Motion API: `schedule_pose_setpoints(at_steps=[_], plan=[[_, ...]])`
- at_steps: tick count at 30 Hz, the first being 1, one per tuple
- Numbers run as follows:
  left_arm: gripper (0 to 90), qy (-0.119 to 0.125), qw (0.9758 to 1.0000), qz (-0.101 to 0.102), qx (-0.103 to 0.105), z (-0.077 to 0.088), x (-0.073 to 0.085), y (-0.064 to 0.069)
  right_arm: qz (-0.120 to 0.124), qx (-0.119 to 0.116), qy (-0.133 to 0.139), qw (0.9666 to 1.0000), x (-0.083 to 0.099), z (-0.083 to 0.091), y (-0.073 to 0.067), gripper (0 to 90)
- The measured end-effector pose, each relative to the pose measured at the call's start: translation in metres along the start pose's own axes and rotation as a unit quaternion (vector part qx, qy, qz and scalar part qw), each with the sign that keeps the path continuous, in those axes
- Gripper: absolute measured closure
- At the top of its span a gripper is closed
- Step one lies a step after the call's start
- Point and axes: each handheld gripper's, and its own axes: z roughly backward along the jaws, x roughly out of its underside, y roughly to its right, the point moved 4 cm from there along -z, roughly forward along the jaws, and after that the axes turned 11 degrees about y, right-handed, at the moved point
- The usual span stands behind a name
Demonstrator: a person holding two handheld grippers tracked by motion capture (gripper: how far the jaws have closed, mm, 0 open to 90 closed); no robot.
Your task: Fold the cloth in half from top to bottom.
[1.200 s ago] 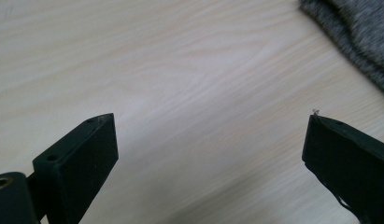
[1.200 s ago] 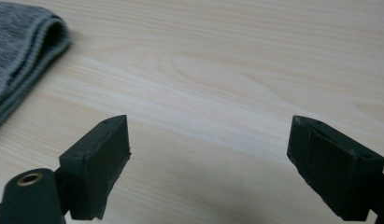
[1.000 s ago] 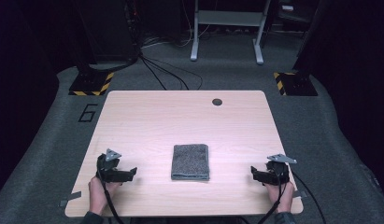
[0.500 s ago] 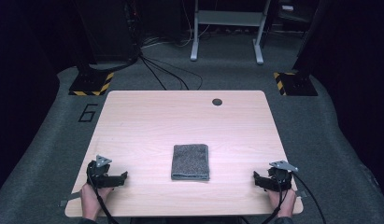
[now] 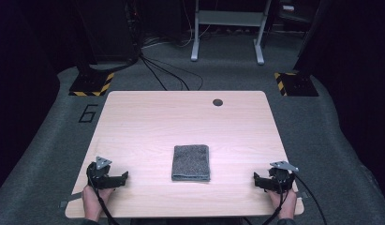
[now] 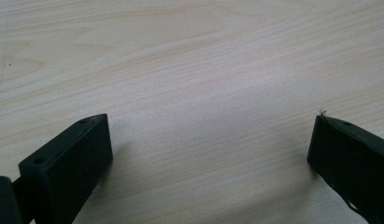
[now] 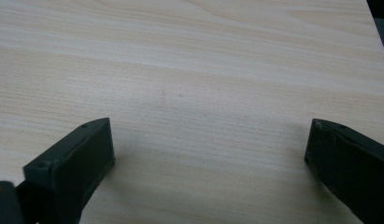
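A folded grey towel (image 5: 191, 162) lies flat on the light wooden table (image 5: 181, 122), near the front middle. My left gripper (image 5: 123, 176) rests low at the front left corner, jaws pointing right toward the towel and well apart from it. My right gripper (image 5: 257, 180) sits at the front right corner, jaws pointing left toward the towel, also apart from it. In the left gripper view the left gripper (image 6: 213, 126) stands open over bare wood. The right gripper (image 7: 208, 128) in its own view is likewise open, with nothing between its jaws.
A small black round grommet (image 5: 218, 102) sits near the table's far edge. Beyond the table, cables (image 5: 162, 70), a metal stand (image 5: 226, 33) and two yellow-black striped bases (image 5: 92, 85) are on the grey floor. A "6" (image 5: 88, 113) is marked on the floor at left.
Both grippers have drawn back a little toward the near edge of the table, the left one also slightly outward. The towel has not moved.
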Motion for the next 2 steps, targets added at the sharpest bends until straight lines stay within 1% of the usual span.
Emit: schedule_pose_setpoints(at_steps=[2], plan=[[0.0, 0.001, 1.0000, 0.000, -0.004, -0.0004, -0.0003, -0.0002, -0.002, 0.003, -0.003, 1.0000, 0.0002, 0.0000, 0.0002, 0.0]])
